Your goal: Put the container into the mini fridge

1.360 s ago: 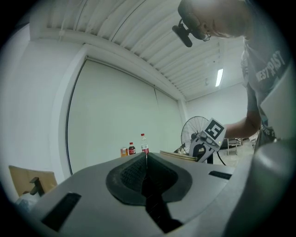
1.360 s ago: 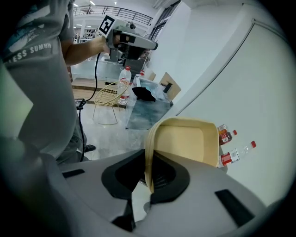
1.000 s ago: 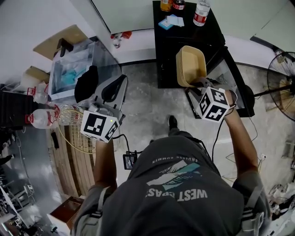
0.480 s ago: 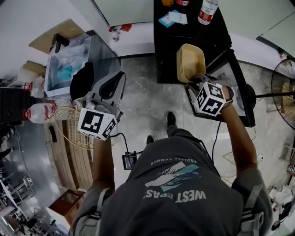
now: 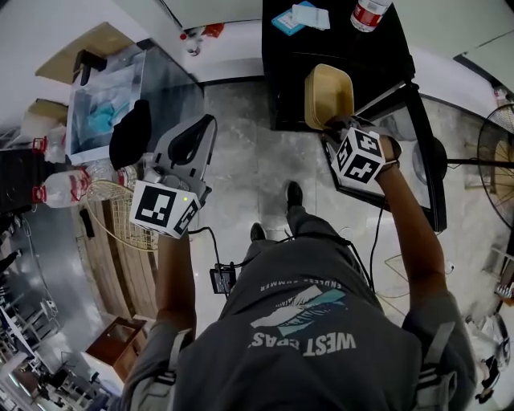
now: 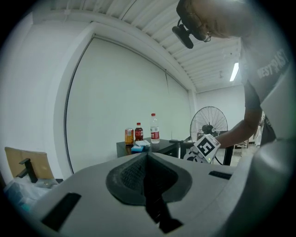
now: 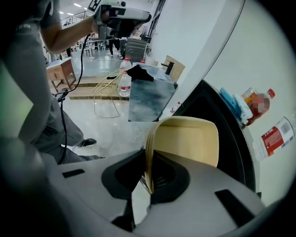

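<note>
In the head view my right gripper [image 5: 332, 125] is shut on the rim of a tan shallow container [image 5: 328, 94], held on edge against the front of the black mini fridge [image 5: 321, 44]. The fridge's glass door [image 5: 418, 120] stands open to the right. The right gripper view shows that rim [image 7: 148, 162] pinched between the jaws of the right gripper [image 7: 149, 178], with the container [image 7: 187, 141] beside the dark fridge [image 7: 217, 109]. My left gripper [image 5: 201, 132] hangs over the floor to the left, shut and empty; in its own view the left gripper [image 6: 147, 159] holds nothing.
Bottles [image 5: 371, 12] and a blue packet [image 5: 299, 16] sit on the fridge top. A standing fan [image 5: 491, 160] is at the right. A wire basket [image 5: 112, 213], water bottles [image 5: 60, 193], a box with black cloth [image 5: 128, 132] and wooden slats [image 5: 120, 273] lie left.
My right gripper has carried the container a little up and toward the fridge front. The left gripper has drifted slightly left and stays shut.
</note>
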`<action>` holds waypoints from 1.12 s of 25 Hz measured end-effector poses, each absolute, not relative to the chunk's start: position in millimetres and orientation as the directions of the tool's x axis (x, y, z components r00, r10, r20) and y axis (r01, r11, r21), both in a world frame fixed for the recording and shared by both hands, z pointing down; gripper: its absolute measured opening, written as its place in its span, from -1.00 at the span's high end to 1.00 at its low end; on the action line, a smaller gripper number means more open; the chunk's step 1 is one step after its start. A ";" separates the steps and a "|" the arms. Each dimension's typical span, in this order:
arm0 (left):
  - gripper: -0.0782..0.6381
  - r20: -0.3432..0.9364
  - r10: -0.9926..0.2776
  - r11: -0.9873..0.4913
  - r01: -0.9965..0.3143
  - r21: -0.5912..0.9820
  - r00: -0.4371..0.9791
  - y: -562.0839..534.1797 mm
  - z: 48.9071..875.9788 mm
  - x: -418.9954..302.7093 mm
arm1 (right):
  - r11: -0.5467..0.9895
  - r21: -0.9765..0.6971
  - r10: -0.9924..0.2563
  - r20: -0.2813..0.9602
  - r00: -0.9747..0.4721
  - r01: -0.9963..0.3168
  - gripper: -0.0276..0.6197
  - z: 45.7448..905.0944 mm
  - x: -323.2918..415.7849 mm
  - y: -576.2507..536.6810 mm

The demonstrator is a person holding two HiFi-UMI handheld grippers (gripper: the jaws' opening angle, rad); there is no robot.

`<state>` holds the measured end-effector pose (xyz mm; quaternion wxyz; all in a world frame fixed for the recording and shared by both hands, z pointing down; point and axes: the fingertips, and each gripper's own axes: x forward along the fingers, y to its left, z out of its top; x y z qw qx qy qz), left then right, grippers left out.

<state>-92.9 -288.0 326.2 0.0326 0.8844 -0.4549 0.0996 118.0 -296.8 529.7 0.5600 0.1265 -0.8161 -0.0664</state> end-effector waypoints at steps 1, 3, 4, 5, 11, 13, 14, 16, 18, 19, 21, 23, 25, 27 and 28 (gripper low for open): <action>0.72 0.208 -0.796 -0.585 -0.810 -0.031 0.568 -290.9 329.4 -91.6 | 0.960 0.247 -0.279 0.898 -0.339 -0.133 0.78 535.1 118.3 -301.0; 0.72 0.216 -0.791 -0.590 -0.807 -0.027 0.572 -295.5 336.7 -87.7 | 0.960 0.243 -0.275 0.901 -0.335 -0.136 0.78 546.0 120.3 -308.3; 0.72 0.222 -0.788 -0.593 -0.805 -0.024 0.574 -296.9 340.8 -86.0 | 0.961 0.239 -0.272 0.903 -0.333 -0.136 0.78 551.9 121.2 -310.7; 0.72 0.229 -0.785 -0.595 -0.804 -0.021 0.575 -298.2 344.9 -84.7 | 0.963 0.234 -0.267 0.905 -0.331 -0.137 0.78 557.8 121.7 -312.7; 0.72 0.257 -0.778 -0.596 -0.803 -0.015 0.573 -307.3 364.3 -79.5 | 0.967 0.217 -0.250 0.911 -0.328 -0.134 0.78 587.5 121.5 -328.2; 0.72 0.261 -0.777 -0.596 -0.803 -0.017 0.572 -310.3 370.0 -77.9 | 0.968 0.212 -0.246 0.912 -0.327 -0.137 0.78 596.3 120.7 -334.7; 0.72 0.265 -0.777 -0.597 -0.802 -0.018 0.571 -311.3 373.3 -77.3 | 0.968 0.210 -0.246 0.913 -0.327 -0.141 0.78 600.8 120.3 -338.2; 0.72 0.277 -0.774 -0.597 -0.802 -0.019 0.570 -311.7 380.8 -76.4 | 0.967 0.205 -0.244 0.914 -0.325 -0.149 0.78 610.3 120.2 -344.3; 0.72 0.287 -0.771 -0.597 -0.802 -0.015 0.568 -311.6 387.3 -75.2 | 0.968 0.199 -0.240 0.916 -0.323 -0.155 0.78 621.0 120.0 -349.5; 0.72 0.288 -0.771 -0.596 -0.803 -0.014 0.567 -312.3 389.8 -74.7 | 0.968 0.197 -0.239 0.916 -0.322 -0.156 0.78 626.8 119.5 -352.8; 0.72 0.292 -0.771 -0.597 -0.802 -0.020 0.566 -314.0 394.5 -73.9 | 0.968 0.196 -0.238 0.917 -0.318 -0.160 0.78 638.1 119.1 -360.6; 0.72 0.296 -0.770 -0.597 -0.802 -0.025 0.565 -314.9 398.3 -72.2 | 0.967 0.194 -0.238 0.919 -0.313 -0.165 0.78 648.8 120.4 -367.9; 0.72 0.310 -0.768 -0.594 -0.804 -0.022 0.560 -313.8 404.0 -72.3 | 0.966 0.189 -0.237 0.921 -0.309 -0.176 0.78 660.1 120.9 -374.2; 0.72 0.329 -0.766 -0.587 -0.809 -0.010 0.552 -312.1 410.4 -74.2 | 0.964 0.185 -0.237 0.923 -0.304 -0.188 0.78 672.6 118.6 -380.0; 0.72 0.338 -0.766 -0.580 -0.815 0.002 0.546 -311.8 413.7 -75.3 | 0.963 0.184 -0.238 0.923 -0.302 -0.196 0.78 679.1 117.1 -383.5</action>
